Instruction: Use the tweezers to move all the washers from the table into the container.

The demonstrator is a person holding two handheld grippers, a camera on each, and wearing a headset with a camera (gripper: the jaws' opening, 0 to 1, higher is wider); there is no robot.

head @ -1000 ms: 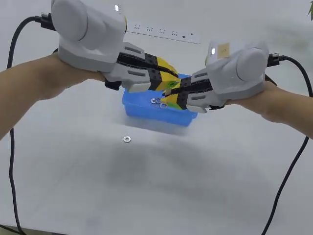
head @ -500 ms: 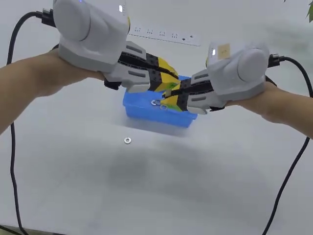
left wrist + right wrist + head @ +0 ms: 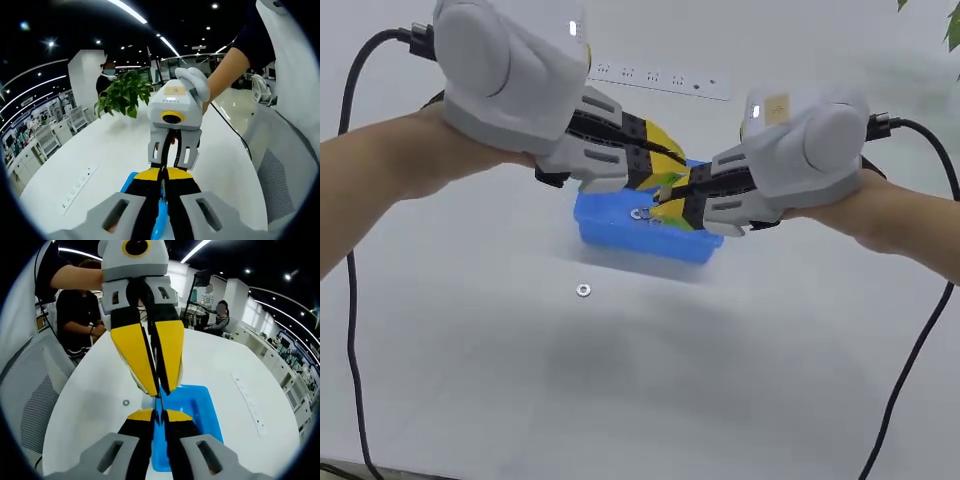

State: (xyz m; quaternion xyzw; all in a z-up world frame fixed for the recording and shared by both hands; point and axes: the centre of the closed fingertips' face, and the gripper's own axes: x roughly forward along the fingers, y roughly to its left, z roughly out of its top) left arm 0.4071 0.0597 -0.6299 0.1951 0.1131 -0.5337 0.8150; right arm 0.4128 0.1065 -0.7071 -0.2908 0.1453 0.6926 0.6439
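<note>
Container (image 3: 605, 228) partly behind R tongs (image 3: 660, 211).

I am working over a smooth white table (image 3: 620, 400) that is carrying a rectangular blue plastic container (image 3: 630, 238) near its middle. One small round silver metal washer (image 3: 583, 290) is lying flat on the bare top, near the container's front wall but not touching it. A long white power strip (image 3: 660, 80) is lying well behind the container.
</note>
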